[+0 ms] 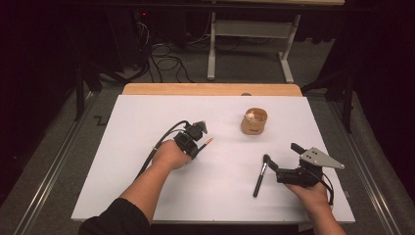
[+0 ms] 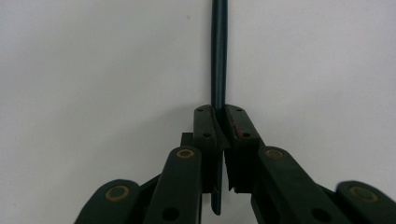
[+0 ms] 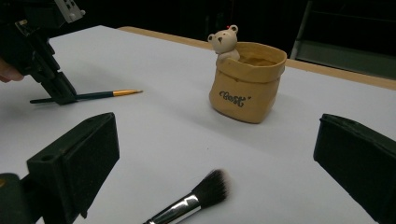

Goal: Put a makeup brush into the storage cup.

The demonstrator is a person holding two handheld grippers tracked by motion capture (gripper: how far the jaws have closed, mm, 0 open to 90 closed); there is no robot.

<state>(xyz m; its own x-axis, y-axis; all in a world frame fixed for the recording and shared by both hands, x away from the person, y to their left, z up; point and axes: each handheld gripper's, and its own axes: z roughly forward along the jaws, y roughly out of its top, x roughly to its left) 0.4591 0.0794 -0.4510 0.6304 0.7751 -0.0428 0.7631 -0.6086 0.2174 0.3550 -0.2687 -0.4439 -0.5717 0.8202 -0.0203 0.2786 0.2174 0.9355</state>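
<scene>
The left gripper (image 1: 201, 129) clamps a slim dark-green pencil with a gold tip (image 3: 100, 94) lying left of the tan bear-trimmed pot (image 1: 254, 121). The right gripper (image 1: 280, 155), jaws spread, hovers over a soft-bristled, chrome-ferruled makeup brush (image 3: 196, 198) near the front right.

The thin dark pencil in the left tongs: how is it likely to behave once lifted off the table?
The pencil looks straight and stiff, so it probably won't sag. It is slim, so likely light. The left tongs pinch it near one end, leaving the gold-tipped length sticking out, so it may pivot or slip. If dropped, its round shaft would likely roll.
</scene>
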